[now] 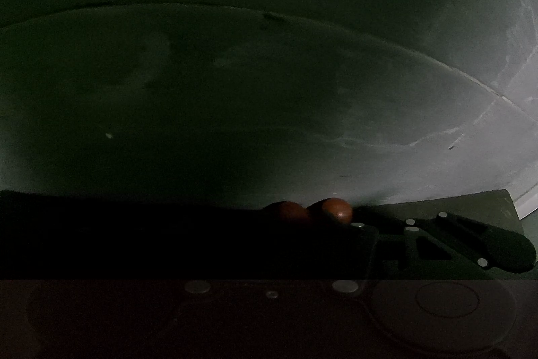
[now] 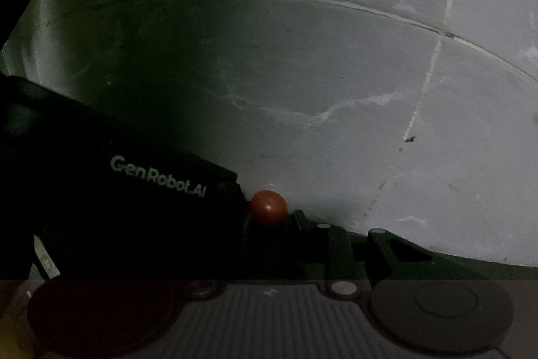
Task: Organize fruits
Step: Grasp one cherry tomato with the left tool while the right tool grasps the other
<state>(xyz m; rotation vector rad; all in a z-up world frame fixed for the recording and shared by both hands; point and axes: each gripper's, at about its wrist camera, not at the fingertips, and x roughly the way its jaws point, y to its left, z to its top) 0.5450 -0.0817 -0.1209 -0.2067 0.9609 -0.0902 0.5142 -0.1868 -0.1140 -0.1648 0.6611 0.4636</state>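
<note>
Red fruit (image 2: 269, 207) single, right view | pair (image 1: 314, 211), left view

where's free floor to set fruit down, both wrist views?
Bare tiled floor everywhere beyond the grout lines. Crowded only at the lower edge: two red fruits by the left gripper, one red fruit at the right gripper.

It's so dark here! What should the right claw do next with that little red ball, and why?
Probably ease the right claw slightly forward around the small red fruit, then close gently: the fruit lies on the grey surface right at the claw's front. Too dark to tell whether the claw is open.
</note>
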